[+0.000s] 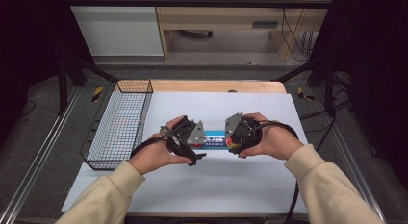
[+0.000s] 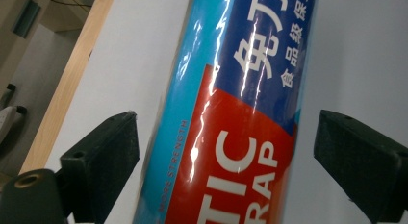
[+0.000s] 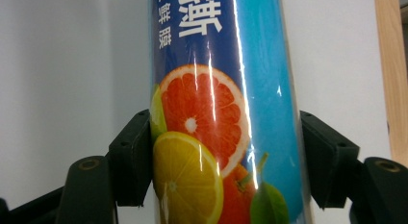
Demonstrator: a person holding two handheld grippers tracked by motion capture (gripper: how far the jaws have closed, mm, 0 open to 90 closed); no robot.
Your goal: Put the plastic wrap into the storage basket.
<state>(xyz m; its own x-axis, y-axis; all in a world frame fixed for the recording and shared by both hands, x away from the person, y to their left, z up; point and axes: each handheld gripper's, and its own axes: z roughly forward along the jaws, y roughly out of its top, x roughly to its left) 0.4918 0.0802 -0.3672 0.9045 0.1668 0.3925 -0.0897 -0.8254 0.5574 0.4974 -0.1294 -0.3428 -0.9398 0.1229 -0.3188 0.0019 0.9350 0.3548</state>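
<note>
- A person in cream sleeves held a black two-jaw gripper in each hand over a worktop (image 1: 240, 185) covered with a smooth white sheet; a bare wooden edge showed at its far side.
- Between the two grippers, near the middle of the sheet, lay a long plastic-wrap box (image 1: 214, 139), glossy, printed in light blue, dark blue and red with white lettering.
- The left gripper (image 1: 195, 146) sat at the box's left end. In the left gripper view its blunt black jaws stood wide apart either side of the box (image 2: 231, 137), with a gap showing at the right jaw, gripping nothing.
- The right gripper (image 1: 232, 140) sat at the box's right end. In the right gripper view its jaws pressed against both sides of the box (image 3: 221, 137), over a printed picture of cut citrus fruit.
- A rectangular black wire-mesh basket (image 1: 103, 152) stood at the worktop's left edge, well apart from the box.
</note>
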